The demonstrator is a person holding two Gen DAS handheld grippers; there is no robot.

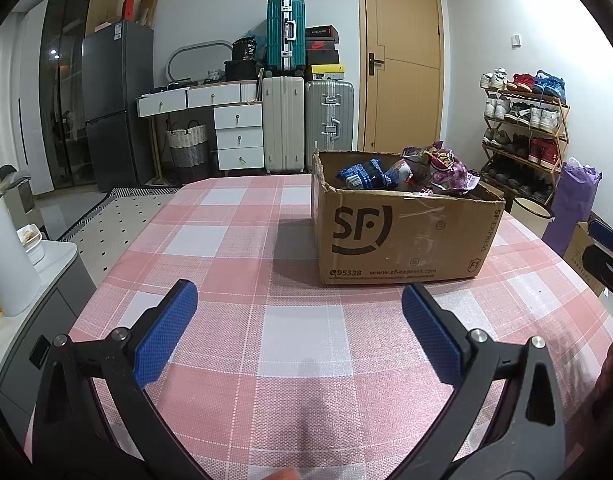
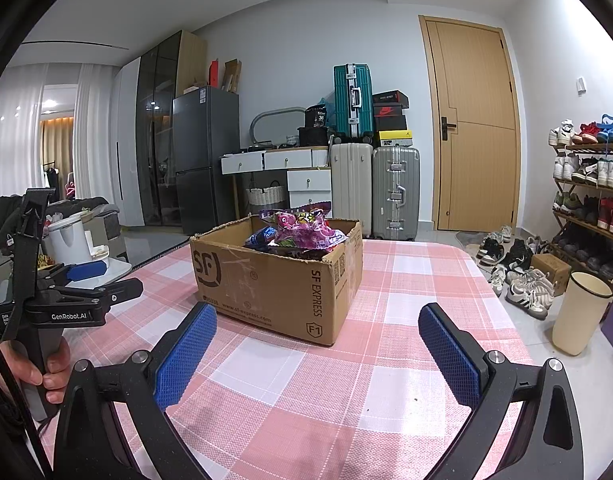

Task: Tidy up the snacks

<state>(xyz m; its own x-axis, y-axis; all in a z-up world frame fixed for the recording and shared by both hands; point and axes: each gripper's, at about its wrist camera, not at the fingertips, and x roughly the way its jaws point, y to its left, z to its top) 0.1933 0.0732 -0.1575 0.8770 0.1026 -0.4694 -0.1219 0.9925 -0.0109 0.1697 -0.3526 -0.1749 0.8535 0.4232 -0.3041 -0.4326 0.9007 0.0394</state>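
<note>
Left jaws: released, spread wide; the left gripper [image 1: 299, 300] with blue textured pads [image 1: 166, 336] on black arms hangs over the bare cloth, holding nothing.
Right jaws: released too, wide apart; the right gripper [image 2: 317, 324] with the same blue pads [image 2: 185, 356] grips nothing.
Hand: at 9 o'clock in the right wrist view, a person's hand [image 2: 38, 364] wraps the black handle of the left gripper.
Table: pink-and-white checked tablecloth [image 1: 298, 340] covers it.
Box: open brown cardboard box printed "SF Express" [image 1: 402, 236] stands on the cloth, at 1 o'clock from the left gripper and 12 o'clock from the right one, apart from both.
Snacks: crumpled blue packet [image 1: 364, 174] lies toward the box's left side; shiny purple snack bags [image 1: 446, 164] are piled above the rim to its right.
Floor: cream cylindrical bin [image 2: 578, 312] stands at 3 o'clock in the right wrist view, just off the table edge.
</note>
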